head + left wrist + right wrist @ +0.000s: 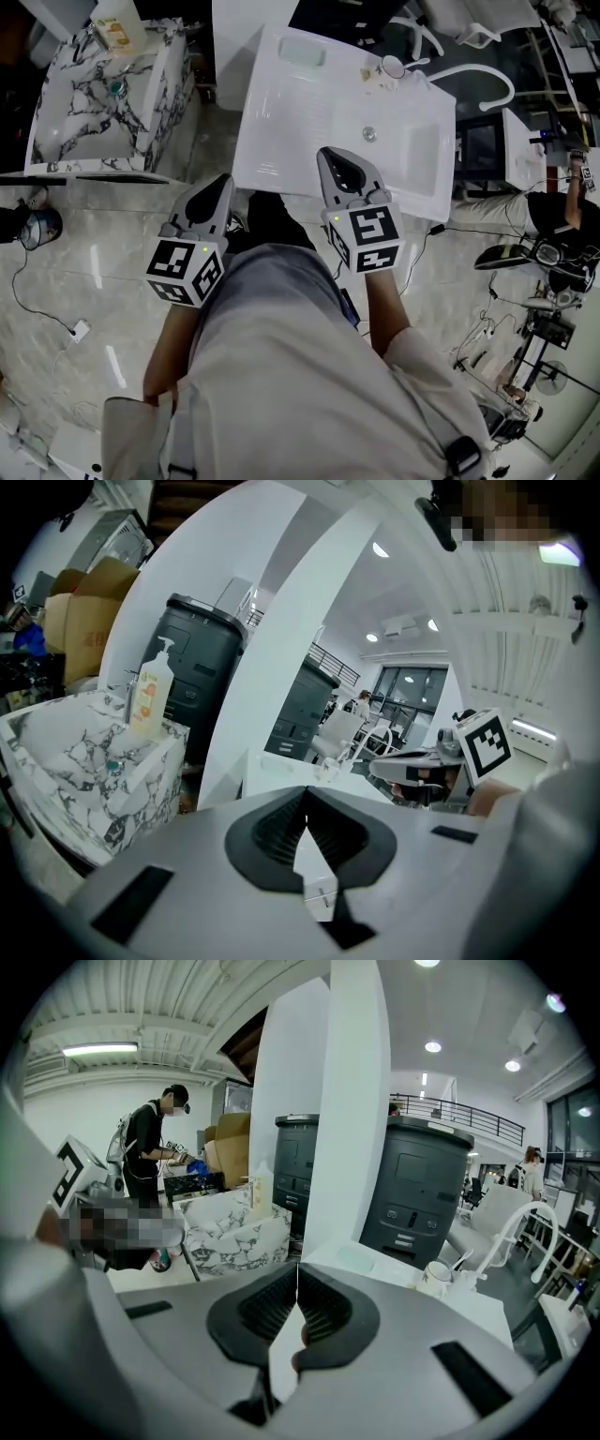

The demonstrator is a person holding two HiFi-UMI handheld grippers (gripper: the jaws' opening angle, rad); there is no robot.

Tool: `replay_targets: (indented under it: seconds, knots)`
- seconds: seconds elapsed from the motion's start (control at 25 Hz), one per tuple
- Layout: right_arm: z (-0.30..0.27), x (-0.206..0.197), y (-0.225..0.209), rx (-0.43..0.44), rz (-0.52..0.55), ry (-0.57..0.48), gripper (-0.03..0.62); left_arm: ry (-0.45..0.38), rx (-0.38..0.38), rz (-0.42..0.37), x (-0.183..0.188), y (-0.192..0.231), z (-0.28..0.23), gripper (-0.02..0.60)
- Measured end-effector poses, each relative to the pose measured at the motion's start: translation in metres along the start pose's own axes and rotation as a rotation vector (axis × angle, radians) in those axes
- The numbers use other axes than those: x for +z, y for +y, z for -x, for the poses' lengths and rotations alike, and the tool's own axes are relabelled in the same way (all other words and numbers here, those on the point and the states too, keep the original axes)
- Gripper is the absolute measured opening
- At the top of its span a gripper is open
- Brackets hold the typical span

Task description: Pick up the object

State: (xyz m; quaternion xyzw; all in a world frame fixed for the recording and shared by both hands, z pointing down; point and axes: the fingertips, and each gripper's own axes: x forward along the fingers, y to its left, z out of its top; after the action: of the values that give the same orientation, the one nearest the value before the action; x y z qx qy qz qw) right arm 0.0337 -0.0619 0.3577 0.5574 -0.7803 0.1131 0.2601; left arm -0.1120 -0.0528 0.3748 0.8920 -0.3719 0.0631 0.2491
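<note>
Head view: a white washstand (281, 141) stands just ahead of the person.
Left gripper (221, 183): jaws pressed together, nothing between them; tip just off the washstand's near left corner.
Right gripper (330, 157): jaws together, empty; tip over the near edge.
Object: cannot tell which is meant; a cup (394, 67) and a pale green block (302, 52) sit at the far edge, well apart from both.

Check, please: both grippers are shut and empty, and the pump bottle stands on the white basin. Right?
No. The head view shows the pump bottle on the marbled basin, not the white basin. The left gripper and right gripper are shut and empty.
</note>
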Motion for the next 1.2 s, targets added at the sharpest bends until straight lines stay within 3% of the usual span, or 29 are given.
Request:
replay_targets:
  seconds: [0.2,0.64,0.96,1.2]
  knots:
    - [-0.012,0.003,-0.011,-0.014,0.075,0.018,0.011,0.003,0.008,0.009,0.004,0.005,-0.010,0.006]
    - [-0.042,0.010,-0.039,-0.011,0.088,0.041,0.011,0.023,0.034,0.043,0.010,0.019,-0.035,0.006]
    - [-0.059,0.014,-0.058,-0.031,0.086,0.019,0.012,0.055,0.024,0.063,0.007,0.022,-0.055,0.006]
    - [-0.071,0.009,-0.077,-0.025,0.105,0.059,0.015,0.075,0.013,0.074,0.006,0.019,-0.075,0.006]
